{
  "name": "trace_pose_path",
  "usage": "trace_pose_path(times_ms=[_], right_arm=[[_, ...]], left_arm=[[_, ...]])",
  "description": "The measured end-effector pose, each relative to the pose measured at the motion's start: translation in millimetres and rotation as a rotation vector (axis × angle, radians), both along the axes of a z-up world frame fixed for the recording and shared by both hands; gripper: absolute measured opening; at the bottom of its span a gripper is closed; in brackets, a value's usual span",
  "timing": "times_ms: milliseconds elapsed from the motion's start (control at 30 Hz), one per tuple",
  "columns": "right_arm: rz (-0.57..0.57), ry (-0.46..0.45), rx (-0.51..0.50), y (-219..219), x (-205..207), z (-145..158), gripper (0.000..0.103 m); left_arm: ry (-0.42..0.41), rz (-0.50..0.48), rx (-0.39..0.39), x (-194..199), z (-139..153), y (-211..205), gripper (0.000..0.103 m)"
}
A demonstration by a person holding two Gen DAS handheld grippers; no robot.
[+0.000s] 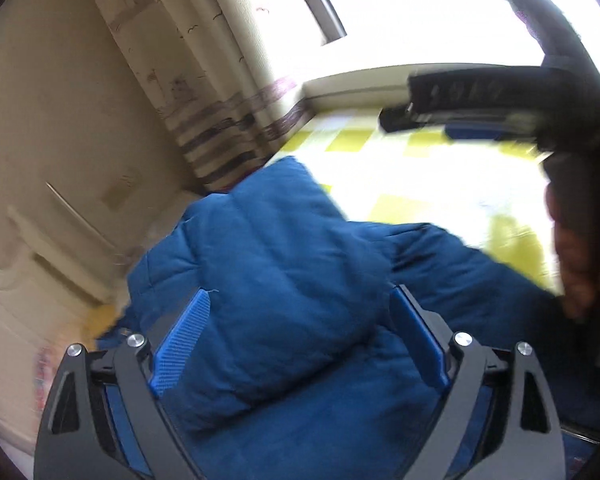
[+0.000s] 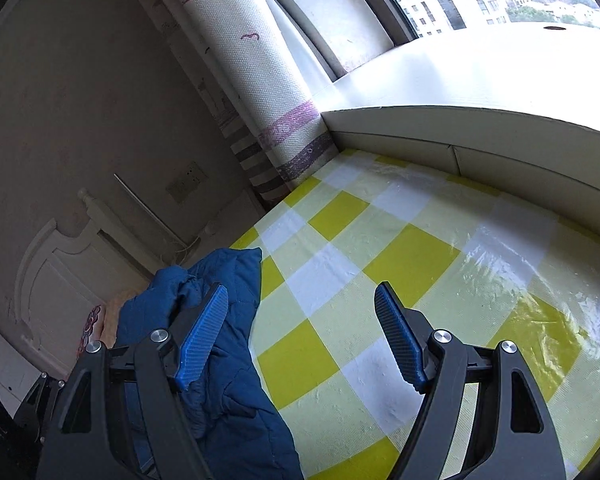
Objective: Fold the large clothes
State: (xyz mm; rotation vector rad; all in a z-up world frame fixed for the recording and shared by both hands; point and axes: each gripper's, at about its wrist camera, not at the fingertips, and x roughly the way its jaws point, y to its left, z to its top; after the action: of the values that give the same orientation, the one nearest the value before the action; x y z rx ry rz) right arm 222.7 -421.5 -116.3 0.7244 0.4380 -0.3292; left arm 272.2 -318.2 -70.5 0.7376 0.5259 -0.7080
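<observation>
Two grippers are seen above a bed spread with a yellow-and-white checked cover [image 2: 380, 264]. The left gripper [image 1: 300, 332] is held with its jaws spread wide, and a puffy fold of the blue quilted jacket [image 1: 284, 264] is seen bulging up between them; whether the blue pads [image 1: 180, 344] touch the fabric cannot be told through the blur. The right gripper [image 2: 300, 336] is also held with jaws apart, nothing pinched: only checked cover is seen between them, while the jacket [image 2: 220, 360] lies bunched behind and below the left-hand jaw. Beyond the jaws, a patterned curtain [image 2: 252, 80] and a white window ledge [image 2: 460, 92] are visible.
</observation>
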Motion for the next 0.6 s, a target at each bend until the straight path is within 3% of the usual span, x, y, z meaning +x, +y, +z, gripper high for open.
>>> trace_pose_path(times_ms=[67,167,233,267,300,367,500,600], right_arm=[[-0.002,0.004,0.006,-0.7,0.6,-1.3,0.074],[0.001,0.015,0.006,0.6,2.0,-2.6,0.074],[0.003,0.02,0.0,2.1,1.9,-2.3,0.074],[0.003,0.022,-0.003,2.5,1.7,-2.2,0.074],[0.004,0.023,-0.007,2.8,2.2,-2.2,0.074],[0.009,0.026,-0.008,3.2,1.9,-2.8,0.074],[0.014,0.032,-0.009,3.2,3.2,-4.4,0.074],[0.018,0.036,-0.028,5.9,4.1,-2.9,0.074]], left_arm=[[0.01,-0.023,-0.009,-4.9,-1.9,3.7,0.1],[-0.091,0.026,0.096,-4.6,-18.9,-7.7,0.099],[-0.088,0.066,0.071,6.4,-18.9,-9.8,0.089],[-0.045,0.071,0.036,11.8,-16.1,-7.3,0.074],[0.015,0.071,-0.022,19.5,-11.9,-4.9,0.051],[0.041,0.079,-0.143,21.5,2.0,6.7,0.027],[0.194,0.205,-0.486,51.9,48.3,75.9,0.016],[0.325,0.379,-0.773,87.3,74.2,165.7,0.015]])
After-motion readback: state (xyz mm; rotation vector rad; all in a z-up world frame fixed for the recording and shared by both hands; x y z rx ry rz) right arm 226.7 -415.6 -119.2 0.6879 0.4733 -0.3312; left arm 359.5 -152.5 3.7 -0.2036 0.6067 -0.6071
